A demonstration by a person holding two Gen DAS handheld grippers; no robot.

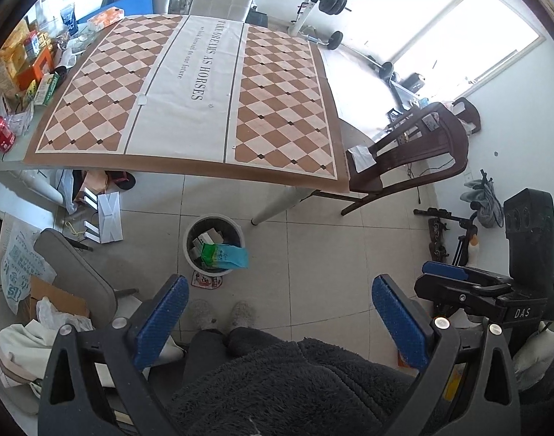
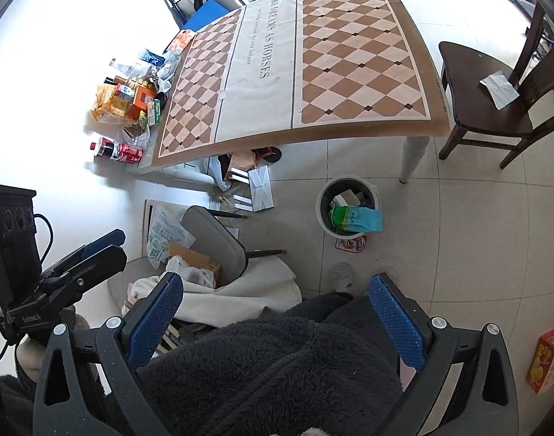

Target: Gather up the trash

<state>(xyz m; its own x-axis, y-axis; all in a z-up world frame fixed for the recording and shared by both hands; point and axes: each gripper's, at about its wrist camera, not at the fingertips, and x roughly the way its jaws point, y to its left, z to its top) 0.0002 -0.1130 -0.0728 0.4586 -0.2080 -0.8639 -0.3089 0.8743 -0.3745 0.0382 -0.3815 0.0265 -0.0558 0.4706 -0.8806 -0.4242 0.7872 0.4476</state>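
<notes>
Left gripper: fingers apart, nothing between them, held above the person's lap in a dark fleece garment. Right gripper: fingers likewise apart and empty, held over the same lap.

Bin stands on the tiled floor just in front of the table leg. It holds cartons and other trash; a green-and-blue packet lies across its rim, partly overhanging. A red-and-white wrapper lies on the floor touching the bin's base, between bin and slippers.

Table carries a chequered cloth, bare across its middle. Clutter is confined to its left edge: boxes, cartons and a red can lying on its side. A white tissue lies on the seat of the dark chair beside the table. An orange box sits on the floor at the right, well apart from the bin.
</notes>
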